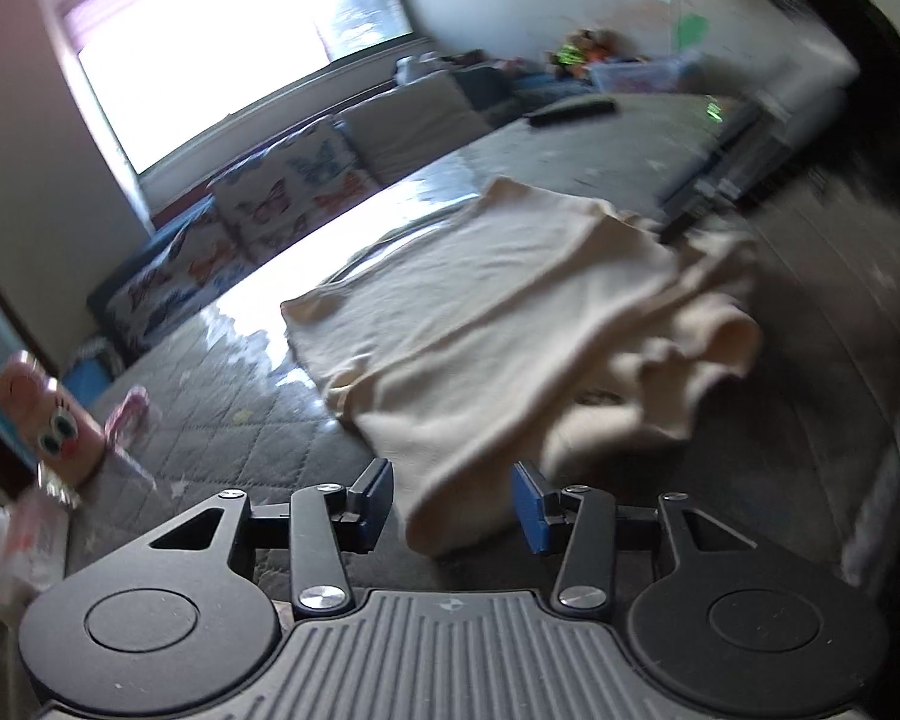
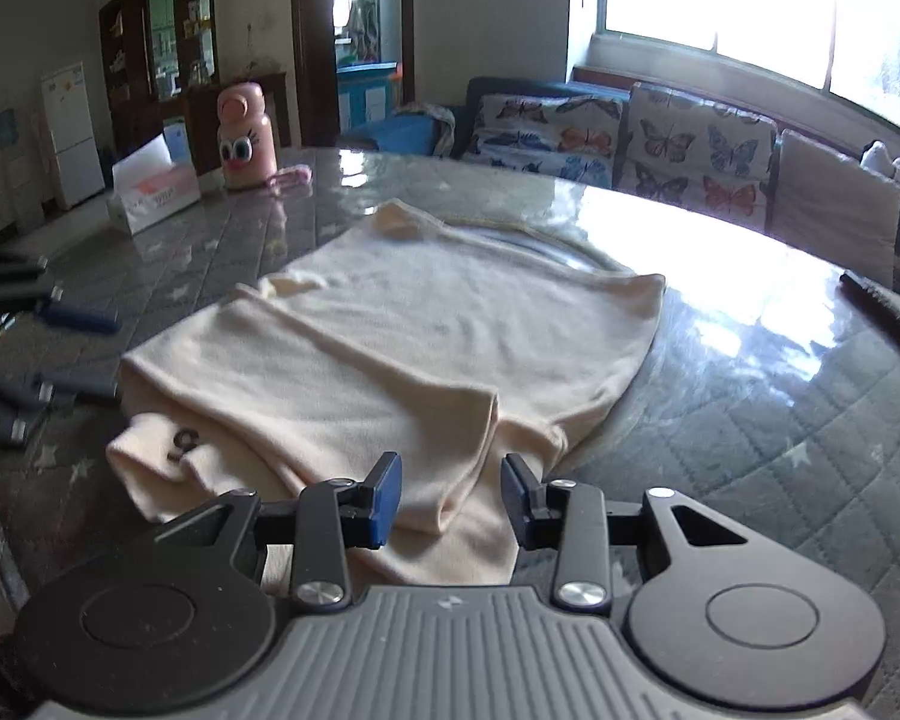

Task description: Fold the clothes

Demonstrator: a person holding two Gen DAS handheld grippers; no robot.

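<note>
Garment: cream knitted top, partly folded on glossy grey quilted table.
Left gripper: jaws released, holding nothing.
Right gripper: jaws apart over hem, grip unclear.

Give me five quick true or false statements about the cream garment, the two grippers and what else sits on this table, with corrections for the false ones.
1. The cream garment lies on the round glass-topped table. True.
2. The left gripper is clamped on a sleeve. False: its jaws stand apart, with the cloth's edge lying loose between them.
3. A pink bottle with cartoon eyes stands upright on the table's far side. True.
4. The tissue box sits on top of the garment. False: it stands apart from it, beside the bottle.
5. The right gripper lifts the garment clear of the table. False: its jaws are apart over cloth that lies flat.
</note>
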